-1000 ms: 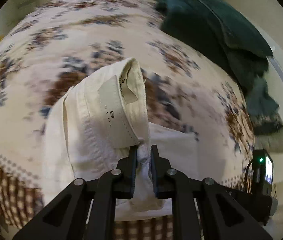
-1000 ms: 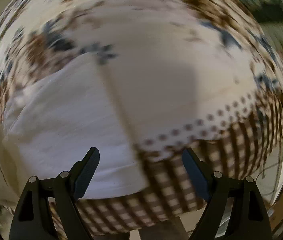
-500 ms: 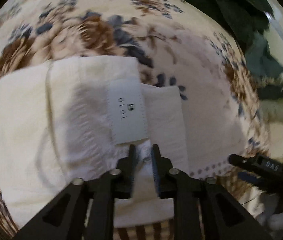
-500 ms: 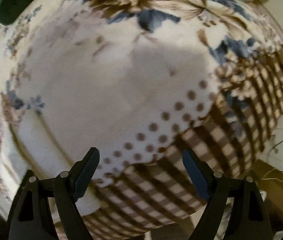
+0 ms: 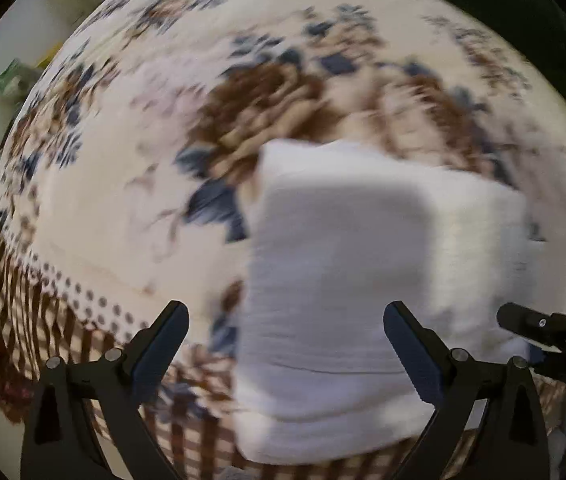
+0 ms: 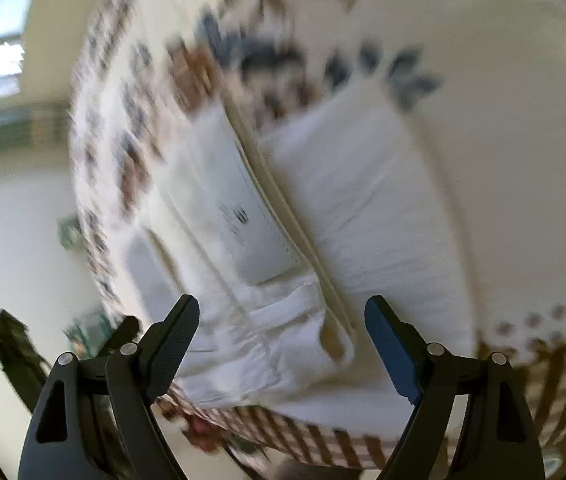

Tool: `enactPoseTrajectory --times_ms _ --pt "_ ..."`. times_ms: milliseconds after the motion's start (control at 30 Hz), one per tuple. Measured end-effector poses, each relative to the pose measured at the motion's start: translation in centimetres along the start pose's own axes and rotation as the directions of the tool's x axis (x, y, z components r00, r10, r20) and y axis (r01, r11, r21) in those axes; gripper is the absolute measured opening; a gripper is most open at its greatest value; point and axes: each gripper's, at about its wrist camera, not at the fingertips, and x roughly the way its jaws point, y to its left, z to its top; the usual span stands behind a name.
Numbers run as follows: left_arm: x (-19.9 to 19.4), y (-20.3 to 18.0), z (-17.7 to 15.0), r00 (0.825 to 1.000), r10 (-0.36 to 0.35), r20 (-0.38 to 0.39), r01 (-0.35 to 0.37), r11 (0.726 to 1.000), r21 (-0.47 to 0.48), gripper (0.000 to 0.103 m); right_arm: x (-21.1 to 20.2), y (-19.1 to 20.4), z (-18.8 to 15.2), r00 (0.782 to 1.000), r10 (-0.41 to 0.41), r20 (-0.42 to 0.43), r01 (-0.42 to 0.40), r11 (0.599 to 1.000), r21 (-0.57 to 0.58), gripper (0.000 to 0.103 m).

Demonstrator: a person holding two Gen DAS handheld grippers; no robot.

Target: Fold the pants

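Cream pants (image 5: 363,272) folded flat on floral bedspread (image 5: 123,208).

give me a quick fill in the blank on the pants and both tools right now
1. The left tool is ____, holding nothing.
2. The white pants lie folded on the ____-patterned bedspread.
3. The right tool has its jaws ____.
4. In the right wrist view, the label on the pants is ____ in shape.

Missing words: open; floral; open; rectangular
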Motion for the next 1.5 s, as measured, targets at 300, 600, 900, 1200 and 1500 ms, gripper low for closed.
enactPoseTrajectory --times_ms 300,600,900,1200,1500 --pt "0.2 1.3 -0.5 1.000 -0.009 -0.004 0.008 0.999 -0.035 0.100 -3.9 2.1 -3.5 0.972 -0.180 0.151 0.194 0.978 -0.080 0.021" --pt "-0.5 1.3 0.4 0.993 -0.112 -0.025 0.110 0.991 -0.070 0.100 -11.8 -0.5 -4.6 0.952 -0.196 0.234 0.189 0.981 0.054 0.014" --pt "0.7 0.6 1.5 0.987 -0.153 -0.044 0.149 0.985 -0.081 0.100 -12.6 -7.8 -3.3 0.931 -0.316 0.185 0.295 0.946 0.132 0.014" --pt "5.4 -3.0 7.8 0.945 -0.318 -0.080 0.309 0.945 -0.111 0.099 -15.0 -9.4 0.5 0.947 -0.191 0.258 0.154 0.975 0.159 0.069" --pt "10.0 -3.5 9.3 0.895 -0.434 -0.108 0.417 0.897 -0.146 0.029 -10.9 -9.1 6.3 0.960 -0.121 0.253 0.102 0.991 0.088 0.019"
